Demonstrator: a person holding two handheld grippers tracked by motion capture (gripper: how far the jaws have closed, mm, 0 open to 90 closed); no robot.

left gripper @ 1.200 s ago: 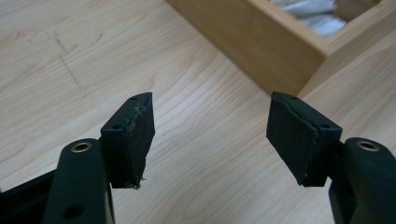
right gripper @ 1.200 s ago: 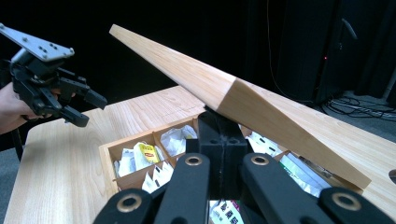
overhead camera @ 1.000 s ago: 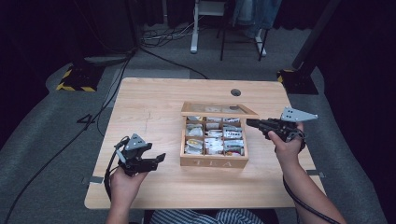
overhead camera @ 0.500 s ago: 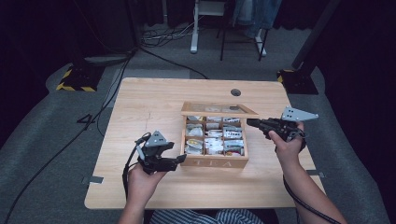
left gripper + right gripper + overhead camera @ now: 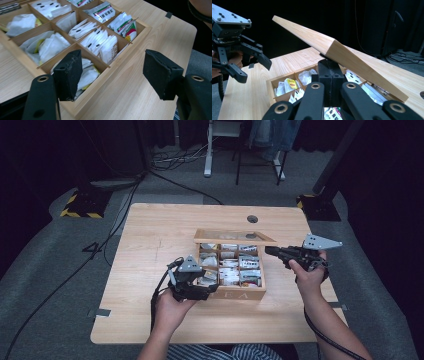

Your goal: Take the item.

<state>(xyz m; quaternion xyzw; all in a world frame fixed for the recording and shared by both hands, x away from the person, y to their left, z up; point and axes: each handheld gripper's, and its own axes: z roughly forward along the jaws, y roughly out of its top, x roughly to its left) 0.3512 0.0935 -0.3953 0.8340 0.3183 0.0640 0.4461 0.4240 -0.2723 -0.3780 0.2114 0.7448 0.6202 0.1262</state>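
A wooden tea box (image 5: 240, 295) stands mid-table, its compartments packed with tea bags (image 5: 103, 45). Its lid (image 5: 232, 236) is raised and tilted back. My right gripper (image 5: 270, 251) is shut, and its tip sits under the lid's right front corner. In the right gripper view the lid (image 5: 342, 55) rests just above my shut right gripper (image 5: 332, 67). My left gripper (image 5: 207, 292) is open at the box's front left corner. In the left gripper view my left gripper (image 5: 112, 72) spans the front wall, one jaw over the nearest compartment, holding nothing. The left gripper (image 5: 254, 71) also appears open beyond the box.
The wooden table (image 5: 150, 235) has bare room left of the box and behind it. A round cable hole (image 5: 252, 219) lies near the far edge. Cables and furniture legs stand on the floor beyond the table.
My left gripper has moved right and forward from the table's front left up to the box's front left corner. The right gripper and the lid have stayed put.
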